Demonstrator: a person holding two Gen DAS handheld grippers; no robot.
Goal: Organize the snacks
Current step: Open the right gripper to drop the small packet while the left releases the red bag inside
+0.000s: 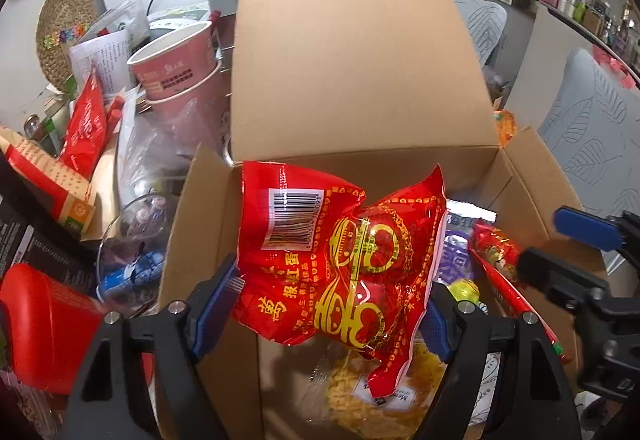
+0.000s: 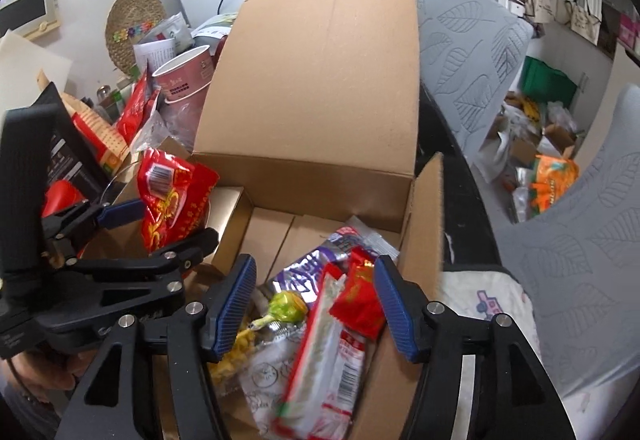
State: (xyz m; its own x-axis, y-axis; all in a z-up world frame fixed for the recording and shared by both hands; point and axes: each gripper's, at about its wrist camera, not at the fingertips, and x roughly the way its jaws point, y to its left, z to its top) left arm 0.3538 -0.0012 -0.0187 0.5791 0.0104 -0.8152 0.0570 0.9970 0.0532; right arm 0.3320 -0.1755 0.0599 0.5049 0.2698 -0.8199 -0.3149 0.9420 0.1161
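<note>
An open cardboard box [image 1: 360,60] [image 2: 320,80] stands in front of me with its far flap upright. My left gripper [image 1: 326,314] [image 2: 160,228] is shut on a red snack bag [image 1: 340,256] [image 2: 172,200] printed with gold characters, held over the box's left side. Over the right part of the box my right gripper [image 2: 316,280] [image 1: 560,246] is open, its blue pads touching nothing. Below it in the box lie a small red packet [image 2: 356,300], a long red-and-white packet [image 2: 324,356], a purple bag [image 2: 308,272], a green lollipop [image 2: 284,308] and yellow noodles [image 1: 360,400].
Left of the box the tabletop is crowded: stacked pink paper cups [image 1: 176,56], a glass bowl [image 1: 132,240], a red container [image 1: 44,324], more red packets [image 1: 86,128]. Grey leaf-pattern cushions [image 2: 472,52] and a white cloth [image 2: 480,304] lie to the right.
</note>
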